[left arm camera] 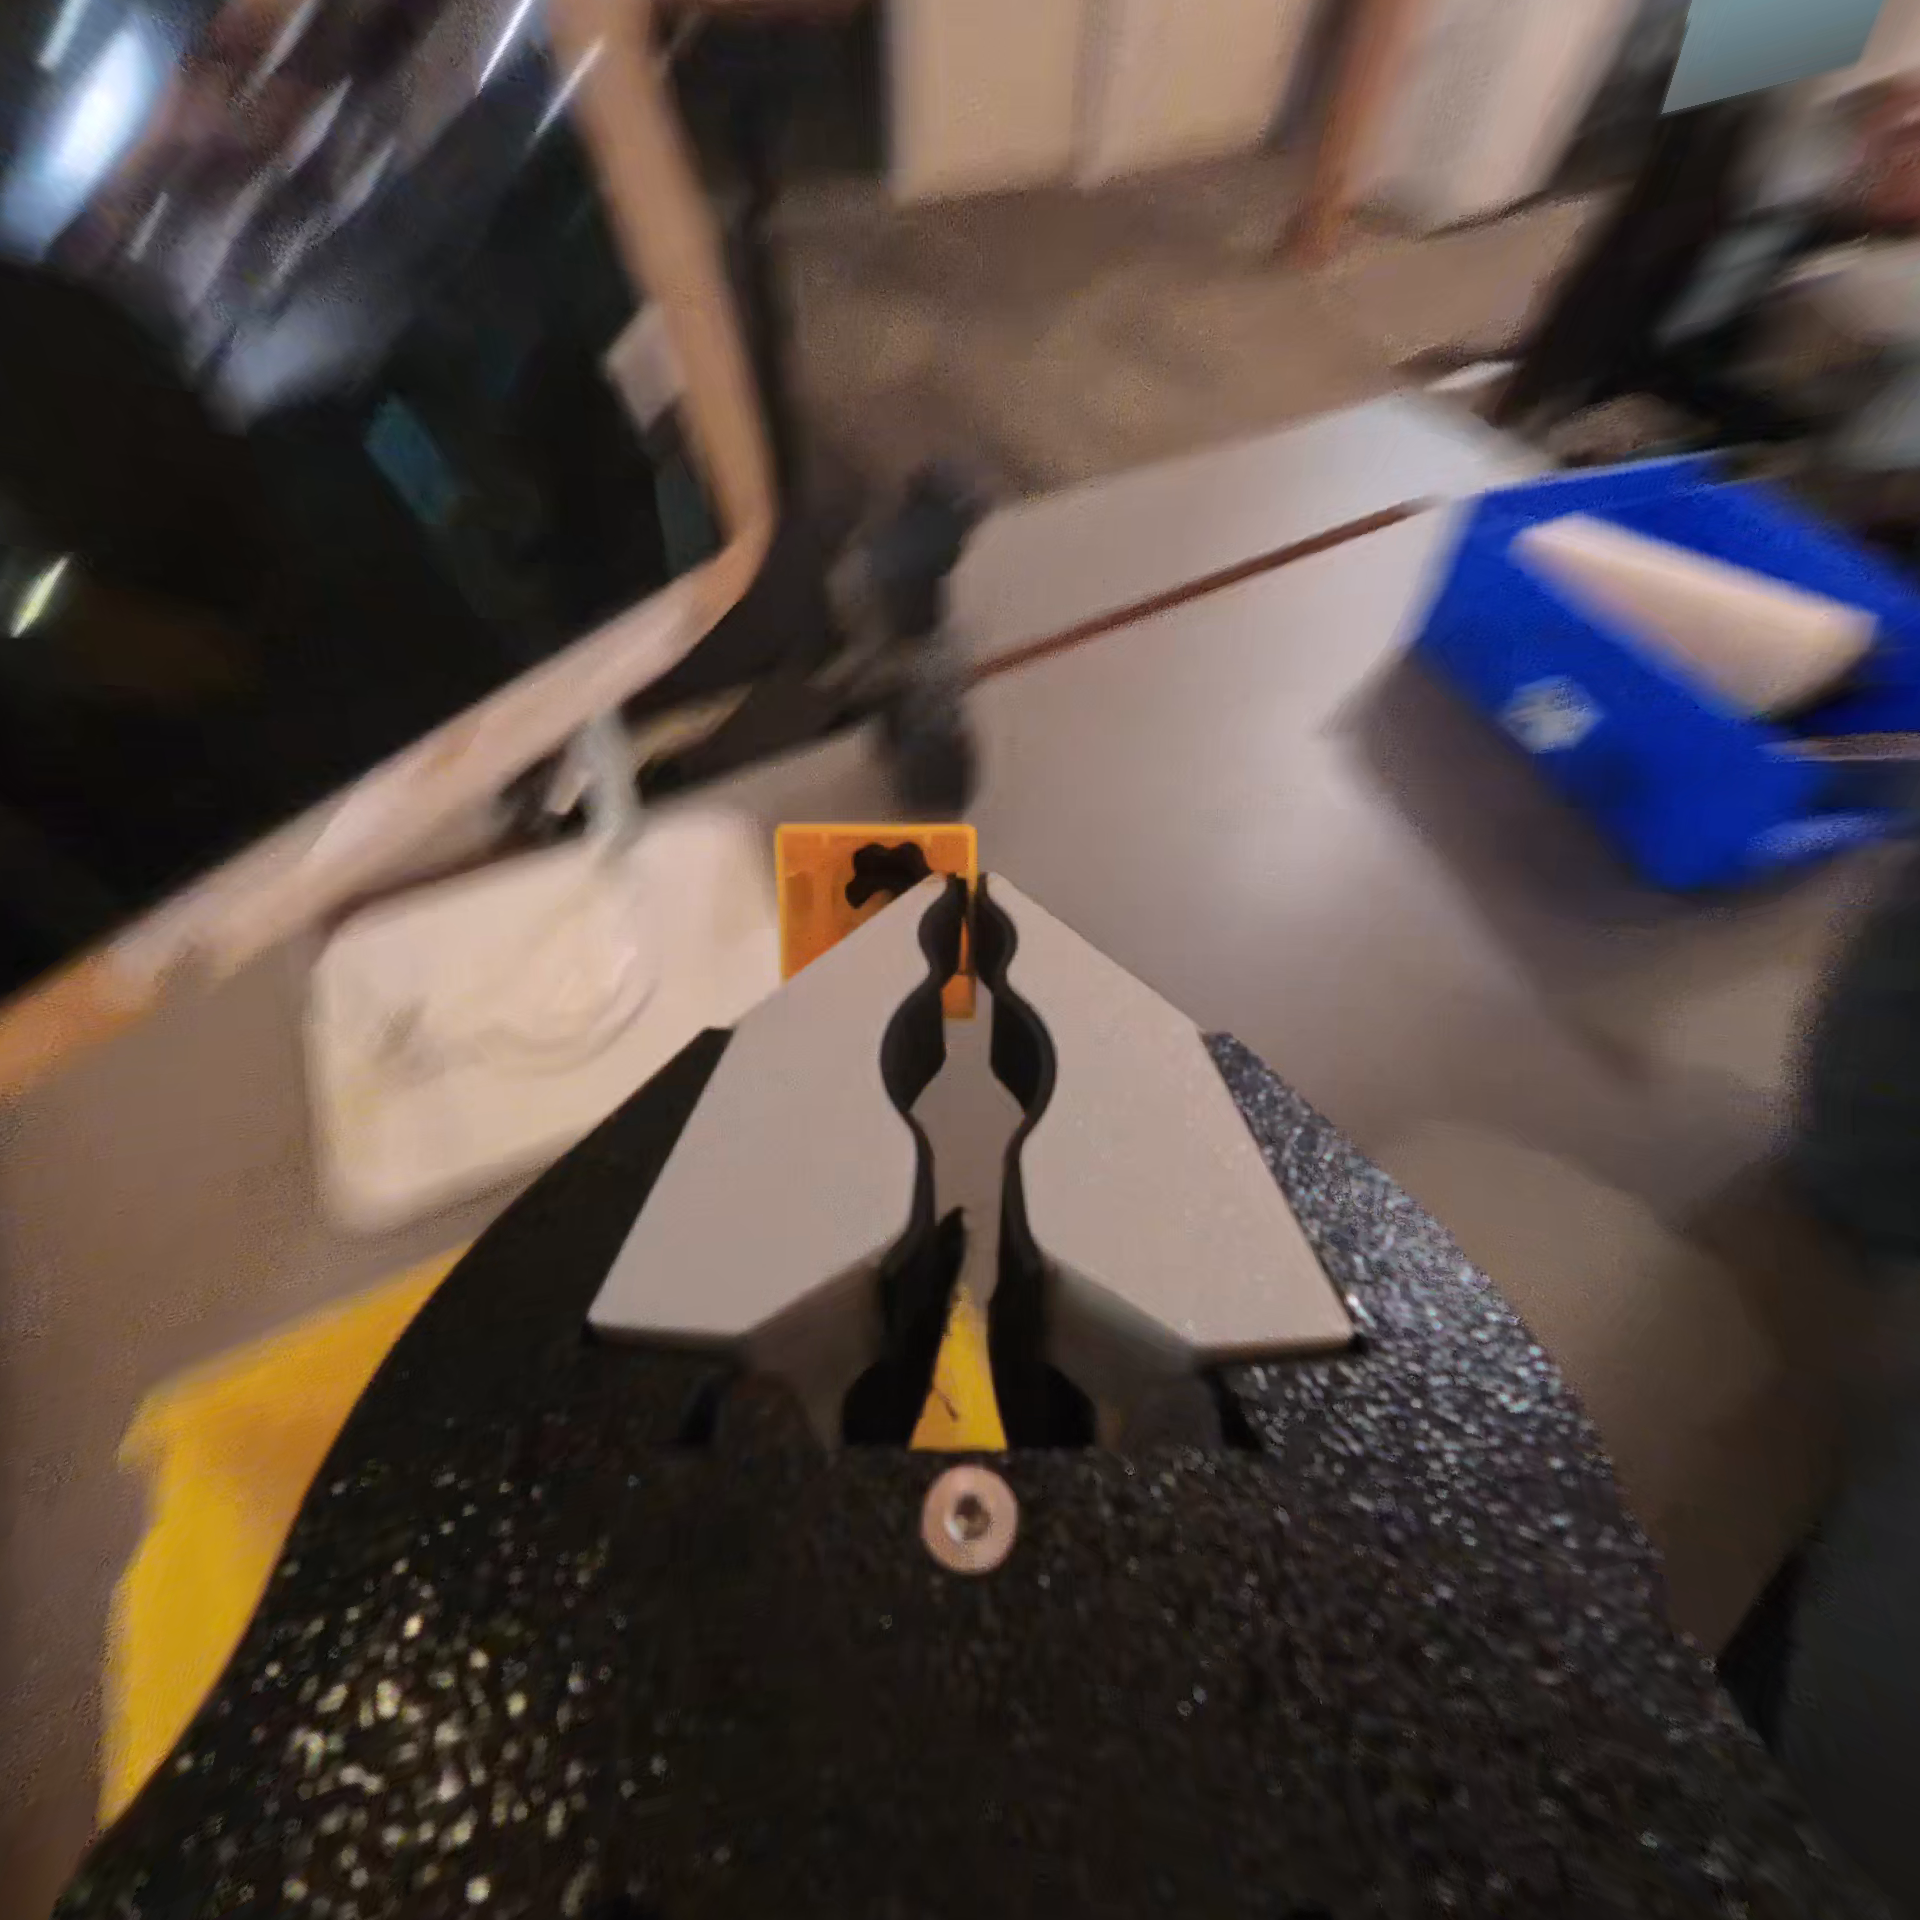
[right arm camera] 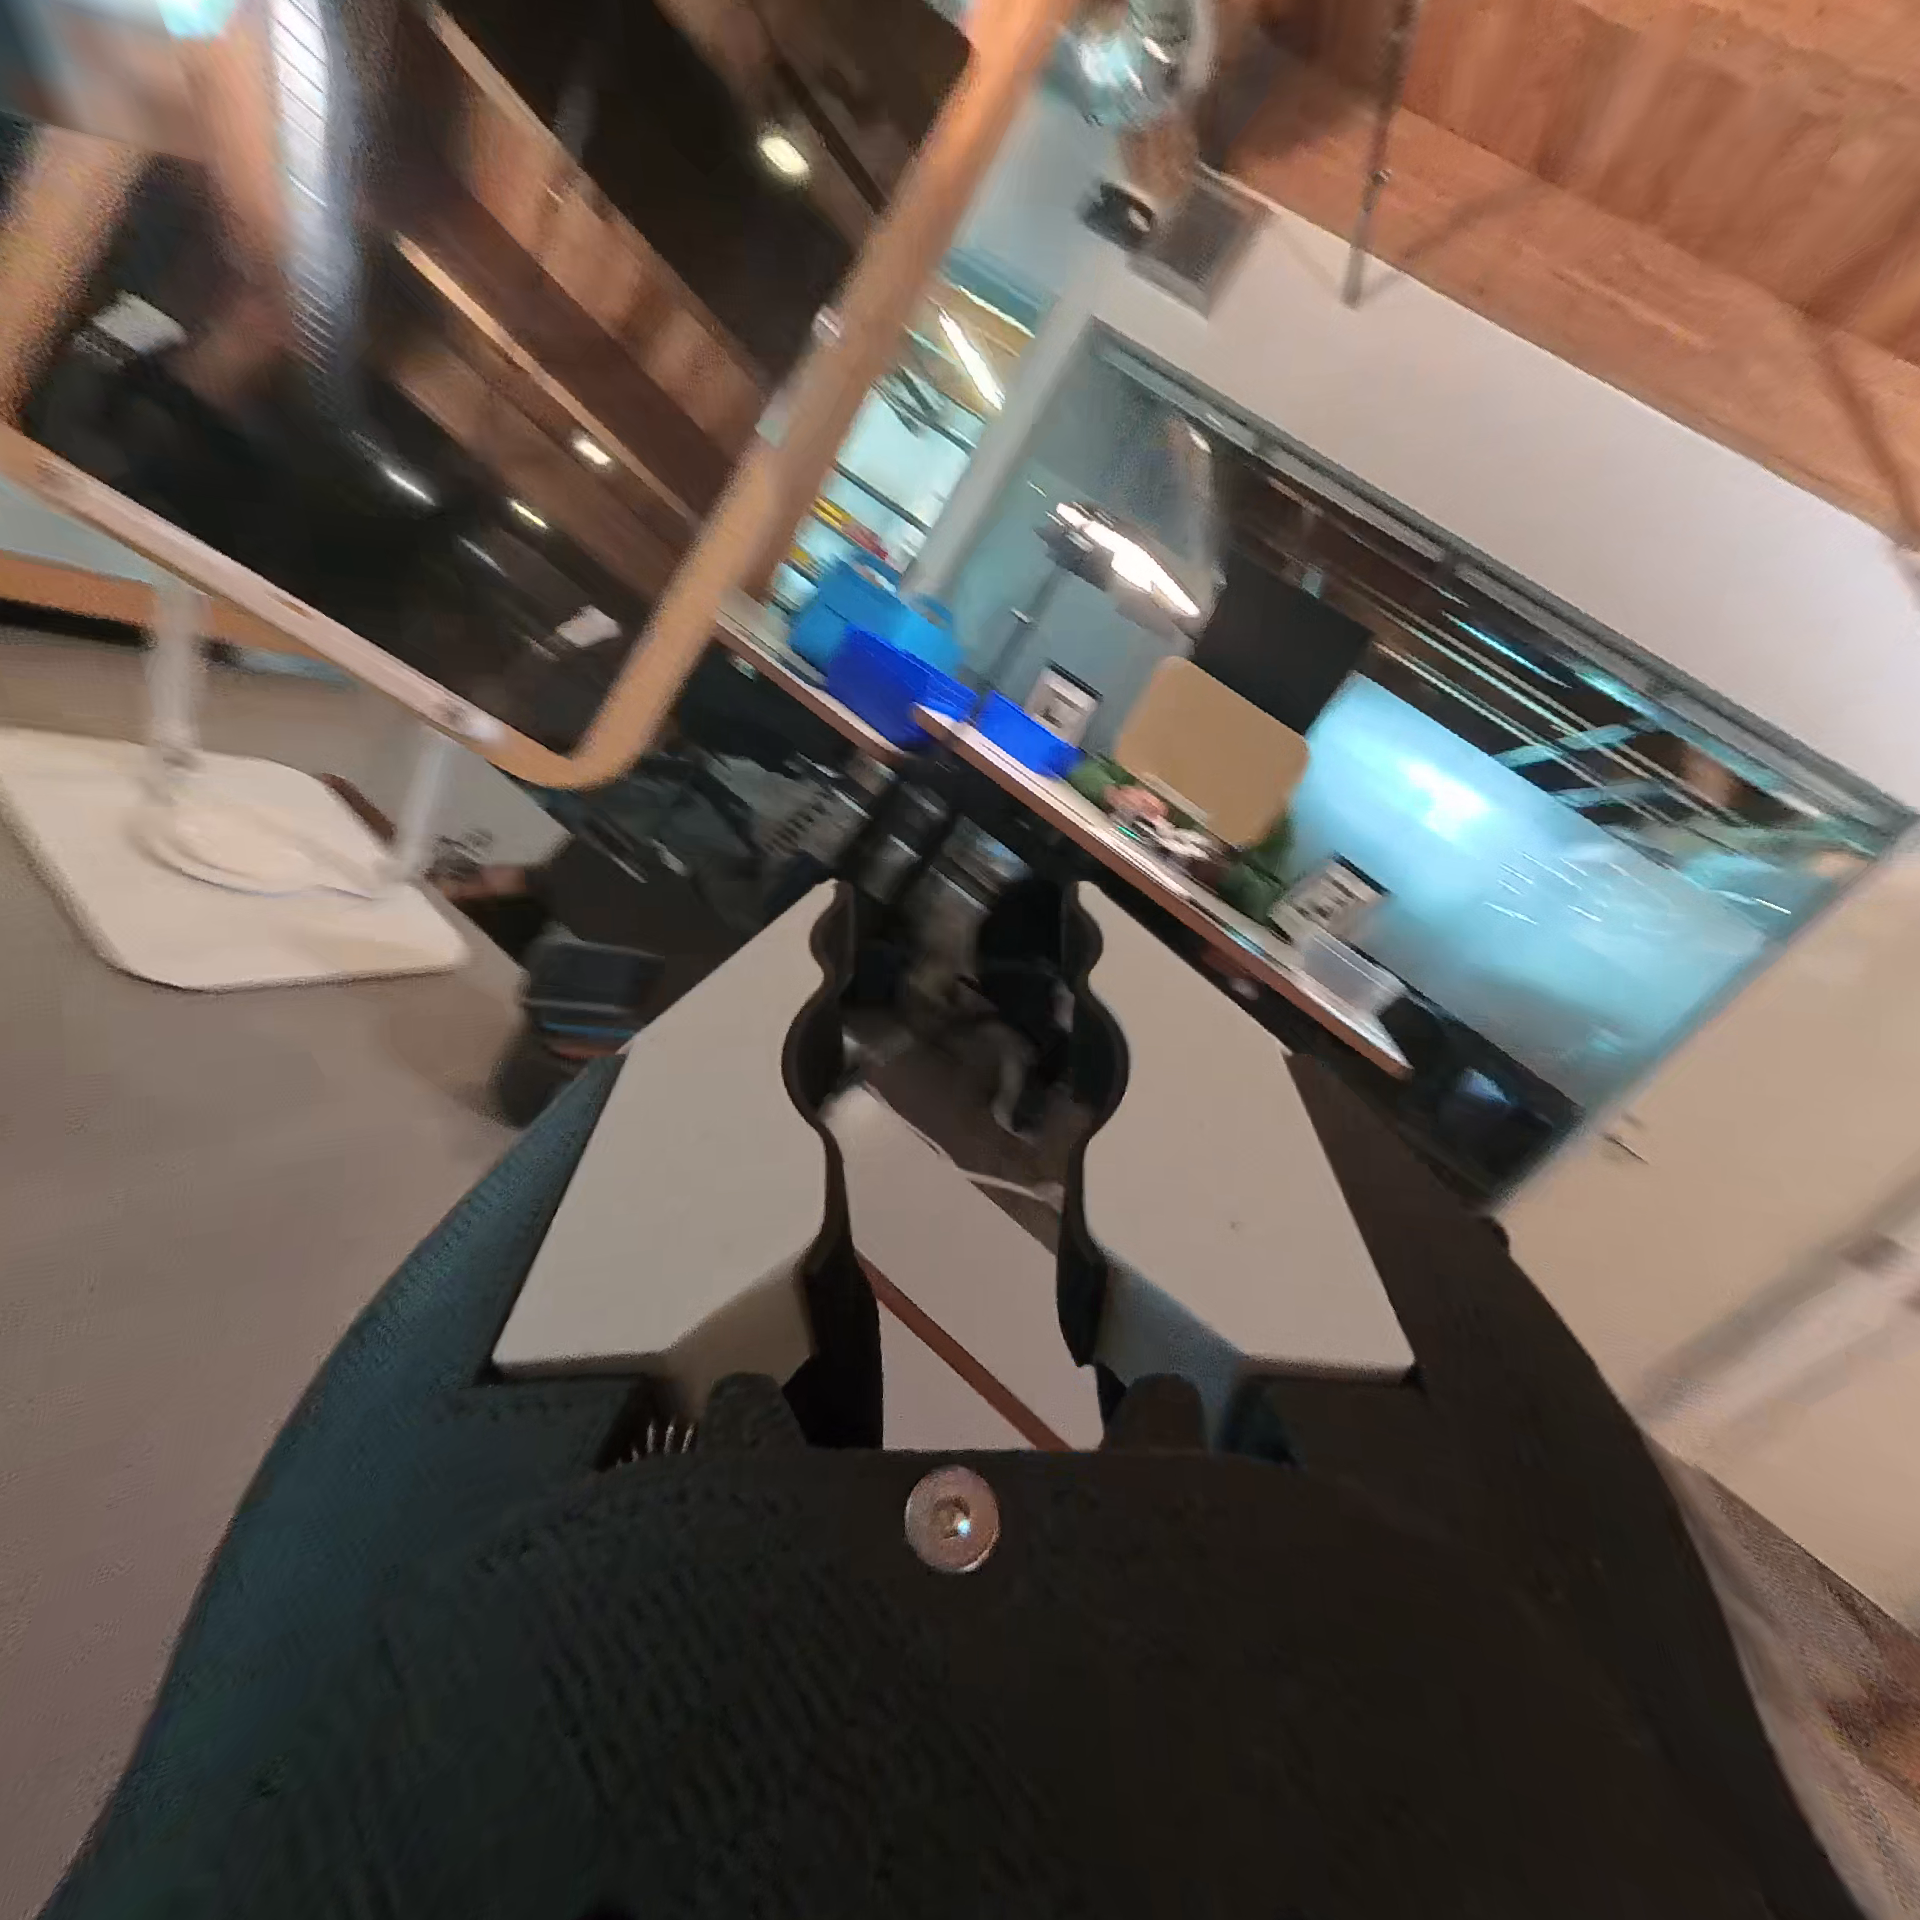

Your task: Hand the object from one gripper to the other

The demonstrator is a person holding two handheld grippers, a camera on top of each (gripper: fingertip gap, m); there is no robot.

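Note:
My left gripper (left arm camera: 966, 885) is shut on a thin orange square piece (left arm camera: 831, 904) with a dark cut-out in it. The piece stands upright at the fingertips, above the grey table (left arm camera: 1195, 883). My right gripper (right arm camera: 951, 896) is open and empty, its jaws well apart, and it points up and away over the table edge toward the room. The orange piece and the left gripper do not show in the right wrist view. Both views are motion-blurred.
A white stand base (left arm camera: 478, 997) holds a dark tilted screen (right arm camera: 395, 374); the base also shows in the right wrist view (right arm camera: 239, 883). A blue bin (left arm camera: 1662, 665) sits on the table to the right. A yellow object (left arm camera: 239, 1507) lies low left. The left gripper's tips are roughly 35 cm from the right gripper's.

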